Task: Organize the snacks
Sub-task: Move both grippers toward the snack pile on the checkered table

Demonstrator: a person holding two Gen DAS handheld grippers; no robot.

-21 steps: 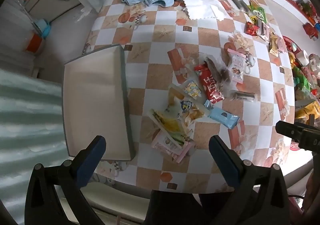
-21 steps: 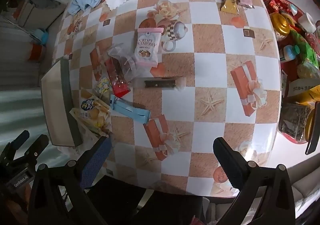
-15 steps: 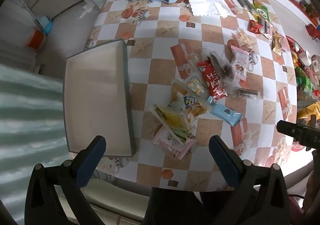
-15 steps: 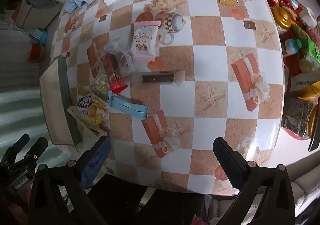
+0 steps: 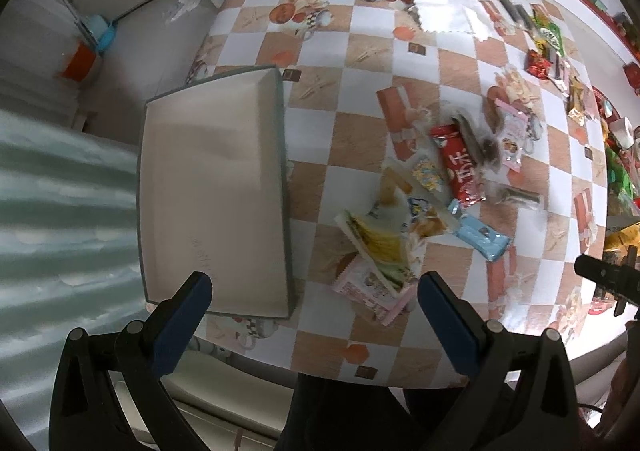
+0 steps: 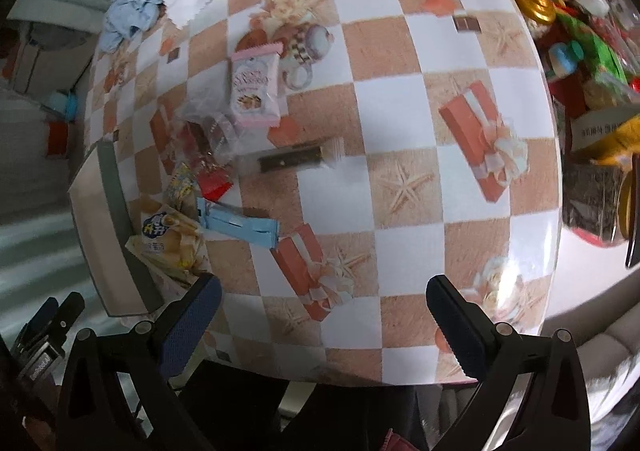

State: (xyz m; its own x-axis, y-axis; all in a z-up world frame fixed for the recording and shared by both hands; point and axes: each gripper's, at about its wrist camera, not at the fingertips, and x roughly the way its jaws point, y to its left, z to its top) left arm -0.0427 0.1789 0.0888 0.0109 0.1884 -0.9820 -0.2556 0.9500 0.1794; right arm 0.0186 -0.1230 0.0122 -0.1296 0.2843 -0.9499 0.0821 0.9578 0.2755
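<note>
- Here, the left gripper point(image 5: 312, 291) hangs high above the near table edge, jaws spread wide, holding nothing.
- Likewise the right gripper point(image 6: 320, 299), wide apart, holding nothing.
- The loose pile of snack packets point(image 5: 420, 211) lies just beside the shallow grey rectangular tray point(image 5: 208, 195) overhanging the checkered tablecloth point(image 6: 400, 211).

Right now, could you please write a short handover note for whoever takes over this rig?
Left tool: open, holding nothing, above the table's near edge.
Right tool: open, holding nothing, also above the near edge.
The grey box sits at the table's left edge with nothing in it.
Snack packets lie loose right of it: yellow packet, blue packet, red packet, pink packet. More lie along the far edge.
Done: nothing packed yet.
Left: likely move the packets into the box.
</note>
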